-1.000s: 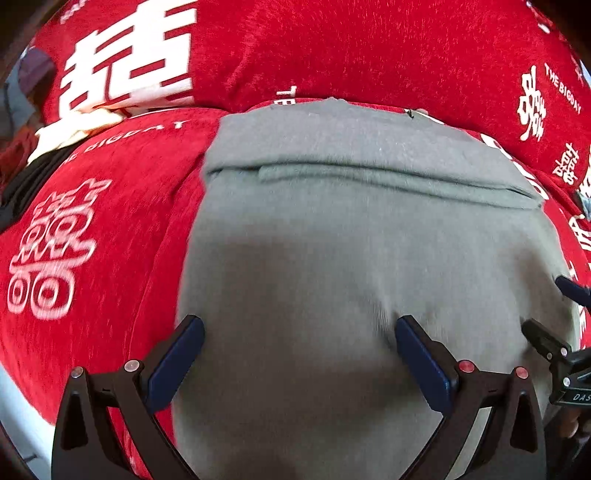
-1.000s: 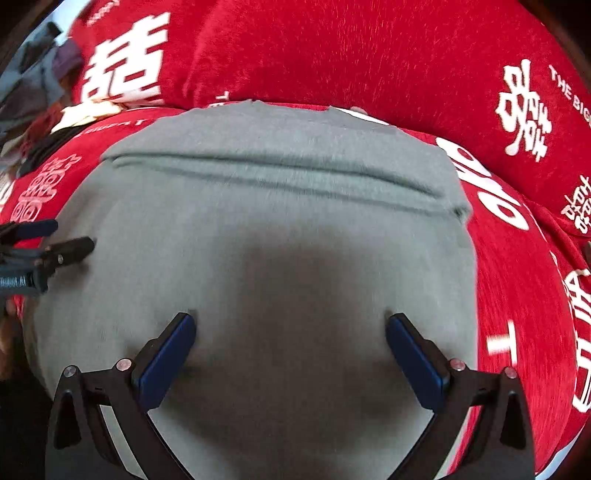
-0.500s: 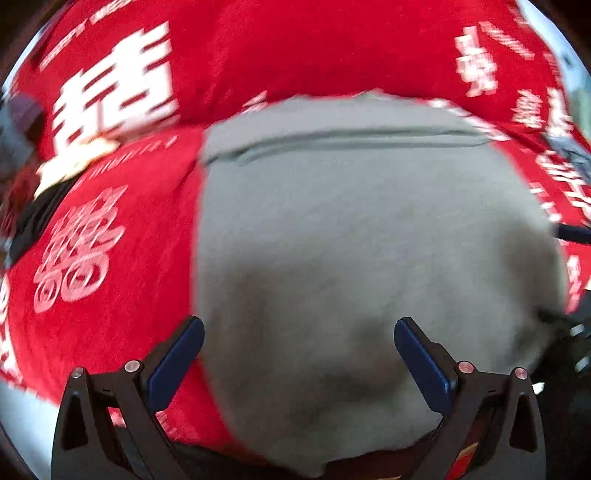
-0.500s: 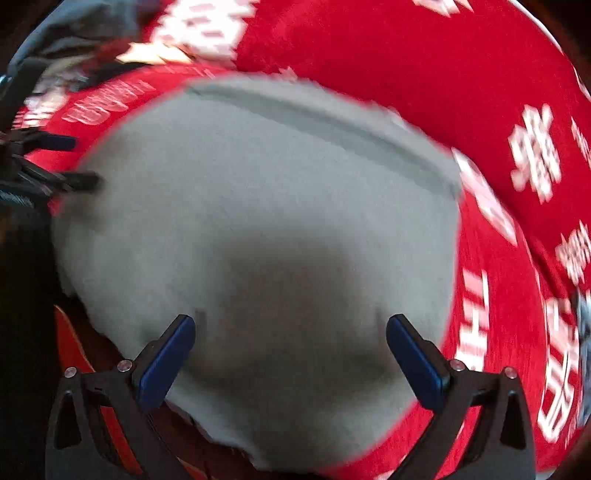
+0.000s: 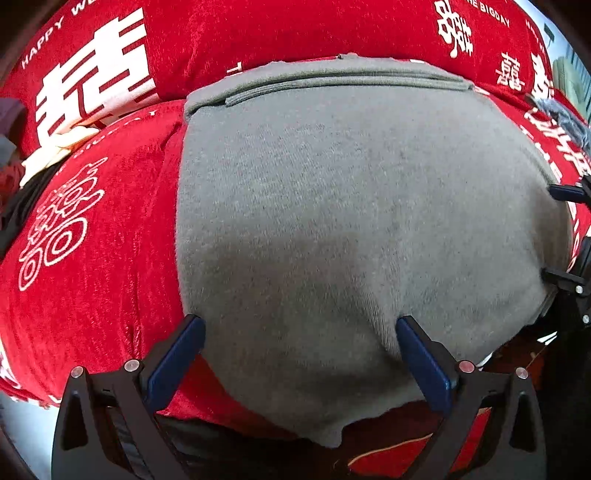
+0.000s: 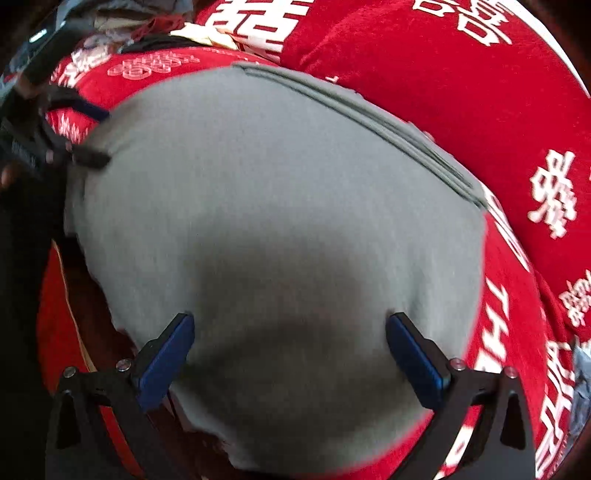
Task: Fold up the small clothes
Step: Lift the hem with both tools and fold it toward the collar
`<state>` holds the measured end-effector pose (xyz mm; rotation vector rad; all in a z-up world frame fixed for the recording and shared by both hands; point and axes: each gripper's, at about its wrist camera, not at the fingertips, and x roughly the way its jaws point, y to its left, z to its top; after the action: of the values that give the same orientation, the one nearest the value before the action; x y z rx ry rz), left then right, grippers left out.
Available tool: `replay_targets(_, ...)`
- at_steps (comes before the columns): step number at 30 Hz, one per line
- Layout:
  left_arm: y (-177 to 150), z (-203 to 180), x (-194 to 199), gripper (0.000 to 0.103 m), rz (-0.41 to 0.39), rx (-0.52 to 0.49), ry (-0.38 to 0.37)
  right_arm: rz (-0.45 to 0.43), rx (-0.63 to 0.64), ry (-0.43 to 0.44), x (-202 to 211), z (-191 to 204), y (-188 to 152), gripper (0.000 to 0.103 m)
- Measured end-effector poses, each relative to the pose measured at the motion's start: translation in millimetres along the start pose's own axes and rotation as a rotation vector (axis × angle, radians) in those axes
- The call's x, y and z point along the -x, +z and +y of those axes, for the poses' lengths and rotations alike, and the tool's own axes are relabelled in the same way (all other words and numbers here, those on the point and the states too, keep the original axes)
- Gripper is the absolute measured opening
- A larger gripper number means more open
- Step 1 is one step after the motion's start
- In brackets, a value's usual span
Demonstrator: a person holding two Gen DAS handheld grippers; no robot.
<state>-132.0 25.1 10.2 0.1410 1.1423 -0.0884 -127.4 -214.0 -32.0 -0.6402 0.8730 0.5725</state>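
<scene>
A grey garment (image 5: 351,206) lies folded in flat layers on a red sofa seat, its stacked far edge against the back cushion. My left gripper (image 5: 295,350) stands open above the garment's near left part, nothing between its blue pads. My right gripper (image 6: 288,347) is open too, over the near right part of the same grey garment (image 6: 277,206). Each gripper shows at the edge of the other's view: the right gripper (image 5: 565,236) at the garment's right side, the left gripper (image 6: 85,133) at its left side. The garment's near edge hangs over the seat front.
The red sofa cover (image 5: 92,236) carries white characters and lettering; its back cushion (image 5: 258,33) rises close behind the garment. A heap of other clothes (image 6: 122,22) lies at the far left of the seat. A grey-blue cloth (image 5: 565,118) sits at the right.
Both grippers have drawn back toward the seat's front and turned slightly apart, so the garment's near edge and the sofa front now show. Both stayed open; the garment lies still.
</scene>
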Motion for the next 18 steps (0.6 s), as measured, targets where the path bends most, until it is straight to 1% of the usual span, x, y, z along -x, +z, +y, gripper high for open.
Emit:
replay_targets(2, 2, -1, 1, 0.103, 0.013, -0.002, 0.012, 0.021, -0.009, -0.009, 2, -1, -6, 0.103)
replay_targets(3, 0, -4, 3, 0.103, 0.021, -0.001, 0.013, 0.039, 0.002, -0.029, 1, 1, -9, 0.103)
replay_targets(4, 0, -2, 3, 0.103, 0.043, 0.001, 0.005, 0.067, 0.037, -0.064, -1, 4, -11, 0.103)
replay_targets(5, -2, 2, 6, 0.103, 0.070, 0.012, -0.008, 0.076, 0.068, -0.084, 0, 8, -12, 0.103)
replay_targets(6, -5, 7, 5, 0.103, 0.118, 0.024, -0.001, 0.094, 0.095, -0.105, 1, 13, -11, 0.103)
replay_targets(7, -7, 12, 5, 0.103, 0.134, 0.029, 0.025, 0.112, 0.113, -0.121, 2, 16, -9, 0.103)
replay_targets(8, -9, 15, 6, 0.103, 0.134, 0.033, 0.050, 0.108, 0.126, -0.121, 5, 19, -6, 0.103)
replay_targets(9, -11, 19, 9, 0.103, 0.124, 0.041, 0.061, 0.086, 0.137, -0.113, 9, 22, -1, 0.103)
replay_targets(10, -11, 22, 12, 0.103, 0.109, 0.058, 0.050, 0.048, 0.146, -0.104, 13, 26, 7, 0.103)
replay_targets(12, -10, 25, 13, 0.103, 0.094, 0.086, 0.043, 0.018, 0.152, -0.103, 15, 29, 18, 0.103)
replay_targets(14, -9, 23, 3, 0.103, 0.120, 0.080, 0.070, 0.005, 0.161, -0.113, 10, 33, 30, 0.103)
replay_targets(16, -10, 23, -4, 0.103, 0.136, 0.074, 0.054, 0.016, 0.167, -0.114, -1, 33, 35, 0.103)
replay_targets(18, -14, 28, -5, 0.103, 0.157, 0.093, 0.041, 0.015, 0.133, -0.068, -5, 25, 31, 0.103)
